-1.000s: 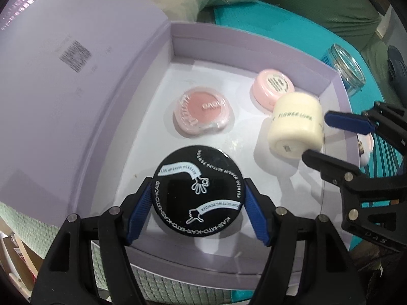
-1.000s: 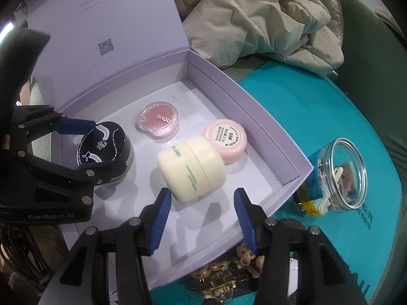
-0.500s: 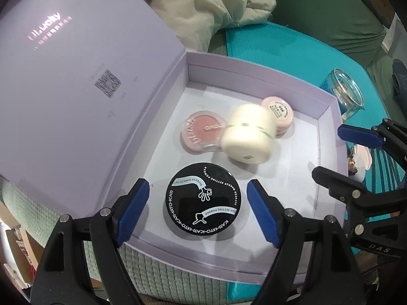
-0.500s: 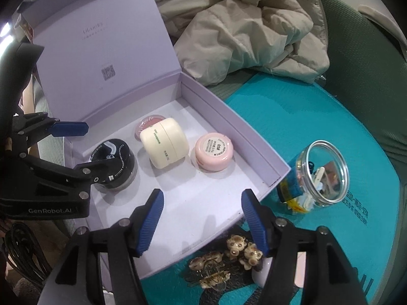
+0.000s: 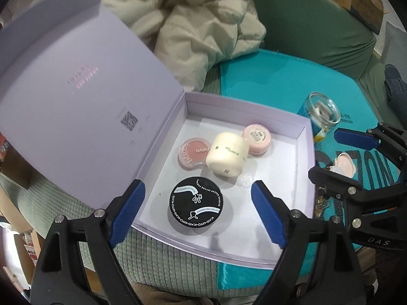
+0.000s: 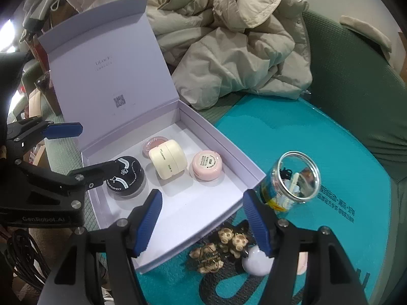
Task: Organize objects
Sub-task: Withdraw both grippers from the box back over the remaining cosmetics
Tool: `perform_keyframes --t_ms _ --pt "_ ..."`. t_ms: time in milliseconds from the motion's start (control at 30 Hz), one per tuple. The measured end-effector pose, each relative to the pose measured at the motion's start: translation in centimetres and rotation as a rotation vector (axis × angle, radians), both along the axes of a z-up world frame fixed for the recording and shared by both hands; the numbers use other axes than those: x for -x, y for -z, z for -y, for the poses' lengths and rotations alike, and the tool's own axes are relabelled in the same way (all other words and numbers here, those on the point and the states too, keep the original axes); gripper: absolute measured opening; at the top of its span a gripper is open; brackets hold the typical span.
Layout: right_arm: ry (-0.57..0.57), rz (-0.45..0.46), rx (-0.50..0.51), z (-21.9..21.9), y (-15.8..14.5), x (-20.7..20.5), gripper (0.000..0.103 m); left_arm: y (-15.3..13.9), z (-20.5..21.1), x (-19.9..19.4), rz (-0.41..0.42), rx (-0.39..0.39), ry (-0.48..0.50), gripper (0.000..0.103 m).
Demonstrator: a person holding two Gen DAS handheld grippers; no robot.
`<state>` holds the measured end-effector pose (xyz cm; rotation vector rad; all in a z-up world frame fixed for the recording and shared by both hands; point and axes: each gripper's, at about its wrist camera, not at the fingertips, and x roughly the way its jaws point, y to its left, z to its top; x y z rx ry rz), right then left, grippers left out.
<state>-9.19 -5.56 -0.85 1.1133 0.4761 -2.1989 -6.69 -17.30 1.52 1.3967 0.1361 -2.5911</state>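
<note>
**Four jars in the lilac box, both my claws let go**

The black powder jar stands in the lilac box, near the front wall. Behind it, the cream jar lies tipped between the blush compact and the pink pot. My left gripper and right gripper have just been opening, jaws apart, gripping nothing.

A teal mat lies over green cushioning. On it, the open lilac box is the landmark: 1 glass jar just right, 3 small trinkets below it, beige jacket behind.
</note>
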Motion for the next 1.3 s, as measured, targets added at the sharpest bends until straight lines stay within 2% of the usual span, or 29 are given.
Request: perform_keyframes --t_ms 433,667,1033,1300 --pt "0.033 -0.03 0.051 -3.1 -2.2 -2.2 0.072 -3.1 -2.7 -2.2 -0.052 0.05 0.032 0.09" --pt "0.054 -0.059 0.064 -5.0 -3.2 -3.9 0.074 -4.1 -3.8 -3.3 -0.079 0.036 0.038 0.093" --pt "0.113 -0.039 0.066 -8.3 -2.1 -5.5 0.075 -3.7 -6.6 -5.1 -0.093 0.038 0.065 0.093" --pt "0.172 -0.009 0.064 -11.1 -0.8 -6.6 0.075 -2.4 -8.5 -5.7 -0.07 0.001 0.103 0.093"
